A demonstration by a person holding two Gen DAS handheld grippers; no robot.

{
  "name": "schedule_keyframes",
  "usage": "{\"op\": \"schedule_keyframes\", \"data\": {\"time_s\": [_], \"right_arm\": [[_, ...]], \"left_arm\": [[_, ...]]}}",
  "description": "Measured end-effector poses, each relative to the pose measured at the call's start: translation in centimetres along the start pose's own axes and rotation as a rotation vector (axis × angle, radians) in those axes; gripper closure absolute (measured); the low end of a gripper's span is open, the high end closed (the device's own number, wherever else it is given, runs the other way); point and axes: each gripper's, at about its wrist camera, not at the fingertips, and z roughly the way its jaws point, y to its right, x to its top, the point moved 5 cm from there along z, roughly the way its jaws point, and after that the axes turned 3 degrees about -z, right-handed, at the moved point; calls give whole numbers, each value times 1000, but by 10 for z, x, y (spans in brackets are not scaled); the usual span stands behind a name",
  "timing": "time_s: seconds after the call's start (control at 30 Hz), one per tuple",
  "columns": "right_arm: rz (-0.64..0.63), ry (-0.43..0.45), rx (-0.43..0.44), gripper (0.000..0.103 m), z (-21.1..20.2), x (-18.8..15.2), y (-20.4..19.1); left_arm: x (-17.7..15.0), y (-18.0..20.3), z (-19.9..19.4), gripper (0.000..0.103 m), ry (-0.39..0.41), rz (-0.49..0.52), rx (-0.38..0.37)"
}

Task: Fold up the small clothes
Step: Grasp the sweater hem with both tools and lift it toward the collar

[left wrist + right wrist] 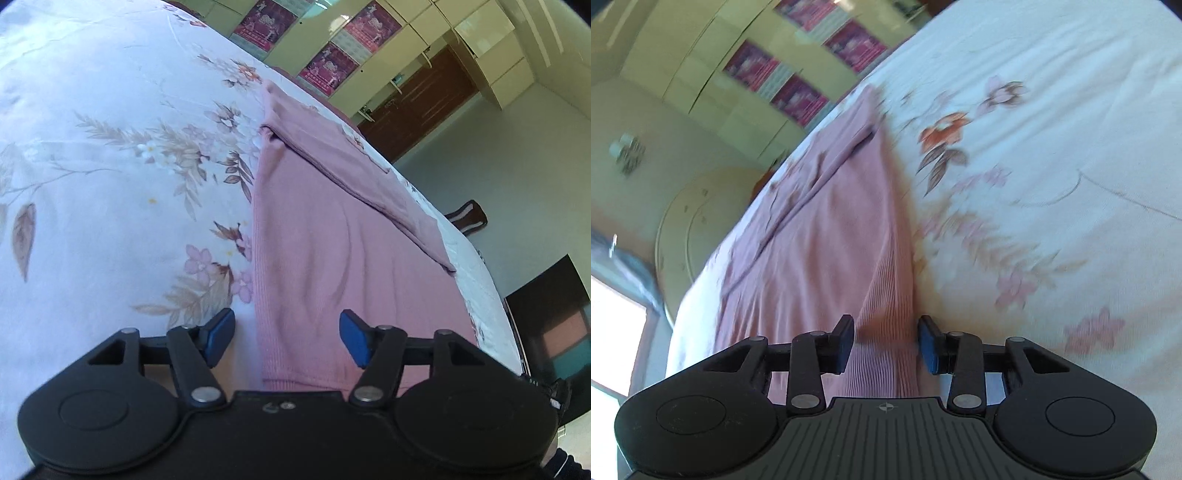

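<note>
A pink ribbed knit garment (325, 236) lies flat on a floral bed sheet (110, 147), with a sleeve folded across its far part. My left gripper (287, 338) is open, its jaws astride the garment's near left edge. In the right wrist view the same garment (831, 229) stretches away from me. My right gripper (886, 345) is open, its blue pads (929, 349) either side of the garment's near right ribbed edge, which is raised between them. That view is blurred.
The bed sheet (1052, 147) spreads wide beside the garment. Beyond the bed are cream wardrobes with pink posters (332, 62), a brown door (417, 99), a dark chair back (467, 218) and a round cream tabletop (701, 229).
</note>
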Motion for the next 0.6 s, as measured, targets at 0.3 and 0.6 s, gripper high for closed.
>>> {"op": "schedule_keyframes", "data": {"time_s": [0.3, 0.6], "right_arm": [[-3, -84, 134, 65, 0, -10, 6], [6, -70, 149, 65, -2, -19, 2]], "left_arm": [[-31, -4, -5, 59, -68, -11, -152], [-32, 14, 0, 50, -38, 77, -94]]}}
